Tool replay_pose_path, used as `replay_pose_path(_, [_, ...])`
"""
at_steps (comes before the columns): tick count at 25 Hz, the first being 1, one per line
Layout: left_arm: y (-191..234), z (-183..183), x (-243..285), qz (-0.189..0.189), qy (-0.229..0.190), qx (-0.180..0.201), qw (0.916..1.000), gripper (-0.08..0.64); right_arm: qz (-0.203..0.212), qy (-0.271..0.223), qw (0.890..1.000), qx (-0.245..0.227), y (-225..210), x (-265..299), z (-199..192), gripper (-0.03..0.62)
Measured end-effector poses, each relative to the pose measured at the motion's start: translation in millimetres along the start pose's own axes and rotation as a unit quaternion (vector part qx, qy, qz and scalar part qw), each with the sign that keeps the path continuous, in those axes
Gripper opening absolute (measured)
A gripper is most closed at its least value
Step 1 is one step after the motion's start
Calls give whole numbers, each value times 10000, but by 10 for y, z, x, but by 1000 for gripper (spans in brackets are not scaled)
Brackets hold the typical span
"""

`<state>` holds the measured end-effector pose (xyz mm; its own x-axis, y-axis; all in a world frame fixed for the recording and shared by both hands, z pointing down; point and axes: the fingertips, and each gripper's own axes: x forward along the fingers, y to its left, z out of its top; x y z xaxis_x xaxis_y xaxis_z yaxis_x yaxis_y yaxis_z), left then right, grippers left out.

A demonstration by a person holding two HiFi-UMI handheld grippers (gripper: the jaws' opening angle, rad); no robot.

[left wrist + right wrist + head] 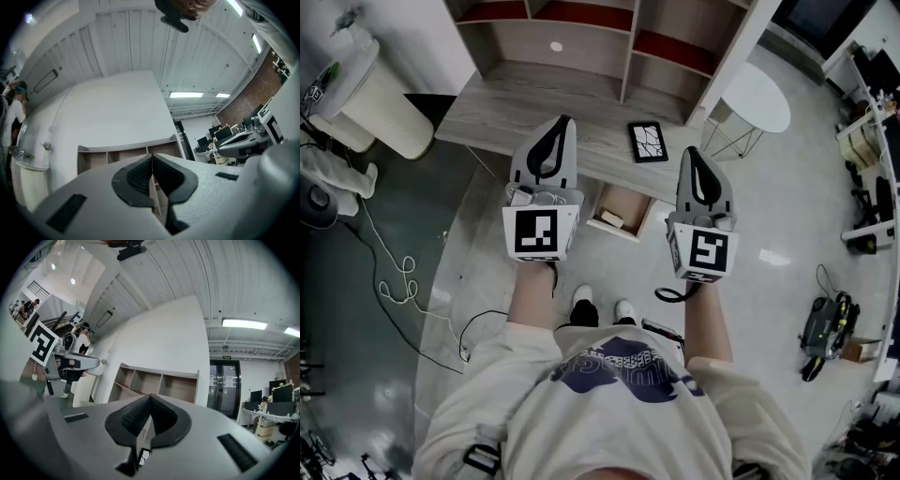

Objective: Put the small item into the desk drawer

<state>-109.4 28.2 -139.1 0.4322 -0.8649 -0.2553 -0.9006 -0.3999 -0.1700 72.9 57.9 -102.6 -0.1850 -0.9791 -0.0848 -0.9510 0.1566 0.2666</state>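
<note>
The wooden desk (502, 112) with shelves stands ahead of me. Its drawer (623, 199) is pulled open, and a small pale item (611, 219) lies inside. My left gripper (560, 123) is held up over the desk's front edge, left of the drawer, jaws shut and empty. My right gripper (690, 153) is raised to the right of the drawer, also shut on nothing. In the left gripper view the left gripper's (151, 157) dark pads meet, pointing at the shelf unit (126, 154). The right gripper's (150, 397) pads likewise touch, with the shelves (154, 380) beyond.
A black-framed tablet (648, 141) lies on the desk behind the drawer. A round white side table (757, 97) stands at the right, a white ribbed bin (384, 108) at the left. Cables (394, 277) trail on the floor; gear (825, 323) sits at the far right.
</note>
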Motion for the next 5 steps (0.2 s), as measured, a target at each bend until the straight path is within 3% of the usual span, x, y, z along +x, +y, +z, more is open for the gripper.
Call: replay_pose_path(5, [11,-9,-31,-1,11,-10,10000,9,-16,3,10000,-21,15,-13,2,-1])
